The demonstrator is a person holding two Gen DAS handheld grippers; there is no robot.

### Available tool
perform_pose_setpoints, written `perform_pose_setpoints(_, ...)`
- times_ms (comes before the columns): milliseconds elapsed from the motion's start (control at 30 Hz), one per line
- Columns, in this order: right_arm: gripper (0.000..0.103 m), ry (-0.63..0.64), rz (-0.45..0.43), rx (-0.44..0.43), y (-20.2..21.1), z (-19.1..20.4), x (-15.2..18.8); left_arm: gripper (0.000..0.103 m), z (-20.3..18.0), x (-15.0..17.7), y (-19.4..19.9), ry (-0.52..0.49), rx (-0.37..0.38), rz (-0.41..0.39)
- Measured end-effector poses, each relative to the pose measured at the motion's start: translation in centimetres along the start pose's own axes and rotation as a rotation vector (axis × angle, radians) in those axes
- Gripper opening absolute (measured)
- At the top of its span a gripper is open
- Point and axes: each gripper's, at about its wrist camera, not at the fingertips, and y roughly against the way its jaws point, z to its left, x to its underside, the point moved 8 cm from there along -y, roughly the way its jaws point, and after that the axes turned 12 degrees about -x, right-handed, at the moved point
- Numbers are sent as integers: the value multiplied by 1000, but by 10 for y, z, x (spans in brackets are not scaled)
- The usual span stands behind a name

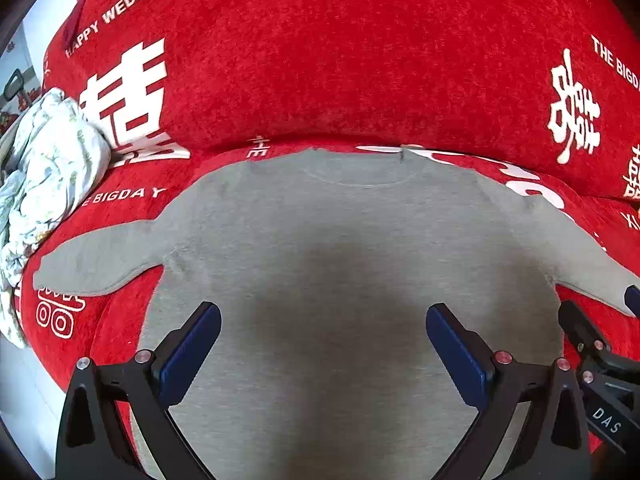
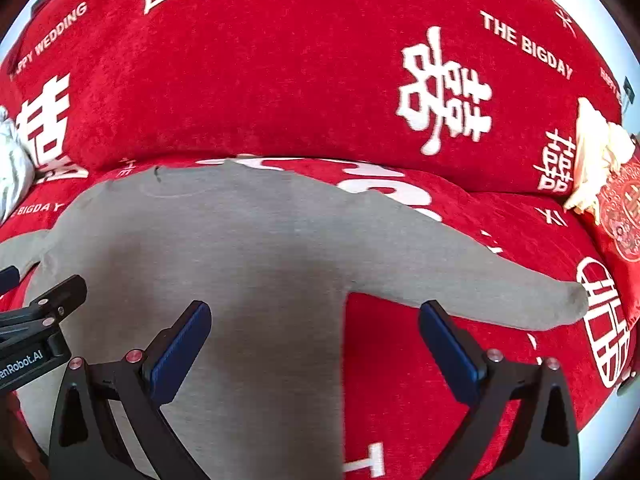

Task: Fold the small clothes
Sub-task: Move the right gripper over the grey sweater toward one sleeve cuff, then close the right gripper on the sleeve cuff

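A small grey long-sleeved top (image 1: 352, 248) lies flat and face-up on a red sofa cover (image 1: 320, 60) printed with white characters and English lettering, its neckline toward the backrest and both sleeves spread outward. The left gripper (image 1: 323, 320) is positioned above the lower middle of the garment body, with its jaws spread wide and nothing between them; both blue finger pads (image 1: 192, 352) are over grey fabric, and whether they touch it cannot be determined. The left sleeve (image 1: 100, 260) extends away to the left of this gripper, well clear of its fingers. The right gripper (image 2: 314, 320) is positioned at the right side of the garment, its jaws likewise spread apart and empty. It straddles the side edge of the body: one finger is over the grey fabric, the other is over red cover just below the right sleeve (image 2: 480, 280), whose cuff ends near a white printed emblem. The two tools sit close beside each other, each visible at the edge of the other's view. A crumpled pale floral cloth (image 1: 48, 168) rests at the left end of the seat, and a cream-coloured item (image 2: 596, 160) beside a red patterned cushion (image 2: 624, 216) sits at the right end.
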Motion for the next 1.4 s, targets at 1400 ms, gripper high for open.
perform_pose_setpoints(1400,103,-249,-31,146,24,-197,25,103,-155,-4,29,-213,22,-54)
